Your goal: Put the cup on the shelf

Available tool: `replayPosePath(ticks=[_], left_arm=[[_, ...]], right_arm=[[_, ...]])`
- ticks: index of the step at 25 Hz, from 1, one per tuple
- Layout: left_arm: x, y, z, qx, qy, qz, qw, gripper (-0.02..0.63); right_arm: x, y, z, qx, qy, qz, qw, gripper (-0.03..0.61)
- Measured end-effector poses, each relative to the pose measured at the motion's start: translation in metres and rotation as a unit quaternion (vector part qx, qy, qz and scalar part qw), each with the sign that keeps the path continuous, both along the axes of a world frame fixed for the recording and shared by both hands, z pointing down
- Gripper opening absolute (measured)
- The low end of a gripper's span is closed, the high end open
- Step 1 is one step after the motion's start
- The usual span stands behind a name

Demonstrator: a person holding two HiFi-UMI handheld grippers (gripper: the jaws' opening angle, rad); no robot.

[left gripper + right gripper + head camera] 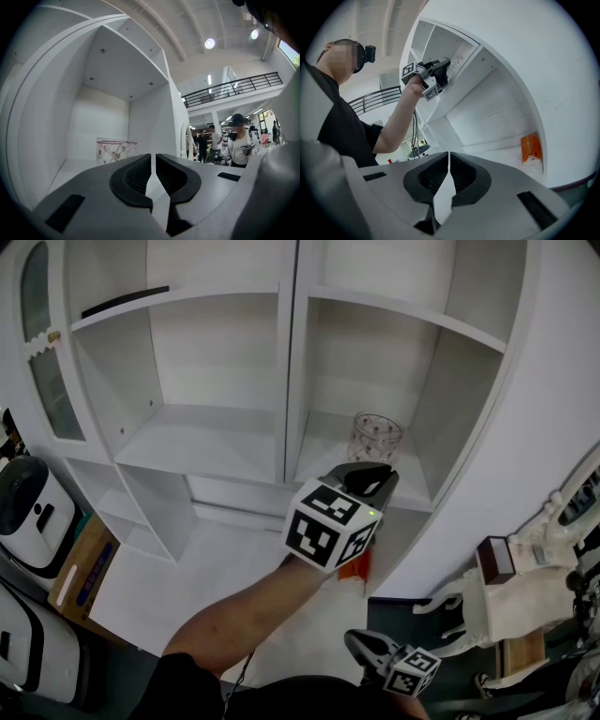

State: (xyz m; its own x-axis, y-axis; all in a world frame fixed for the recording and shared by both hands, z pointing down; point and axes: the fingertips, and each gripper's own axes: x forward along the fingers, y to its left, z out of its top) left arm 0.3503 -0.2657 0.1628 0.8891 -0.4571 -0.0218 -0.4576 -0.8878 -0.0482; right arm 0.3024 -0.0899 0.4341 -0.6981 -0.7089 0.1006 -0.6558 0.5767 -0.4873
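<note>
Since the glass cup (376,437) stands upright on the shelf board (323,454) of the cabinet's right compartment, with no jaw on it, the placing step reads as done and the step in hand is the withdrawal.

Gripper states:
- The left gripper (371,480) is held level at the front edge of that board. Its jaws are pressed almost together, with only a thin slit between the pads and nothing in it. In the left gripper view the cup (116,150) is beyond the gripper (153,174) and to the left of its line, clear of the pads.
- The right gripper (367,645) hangs low beside the person, well apart from the shelf. In the right gripper view its jaws (449,174) are likewise together and empty.

Next move, as a judgement: draw the left gripper straight back out of the compartment, keeping it level so the tips do not swing left into the cup.

Clearances:
- The centre divider (291,381) is on the left of the compartment and the slanted side wall (452,418) on the right.
- The board above leaves ample height.
- The way back toward the person is open.
- An orange object (354,568) sits in the compartment below, out of the path.
</note>
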Motion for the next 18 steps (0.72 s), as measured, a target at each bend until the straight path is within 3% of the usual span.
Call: replayPosePath(ticks=[7, 18], left_arm=[[-0.005, 0.004, 0.004, 0.007, 0.001, -0.008, 0.9999, 0.04], [-0.007, -0.012, 0.004, -0.017, 0.003, -0.023, 0.9996, 0.038]], right_arm=[[0.001, -0.001, 0.001, -0.004, -0.002, 0.003, 1.0, 0.018], [0.004, 0.002, 0.002, -0.005, -0.018, 0.006, 1.0, 0.018]])
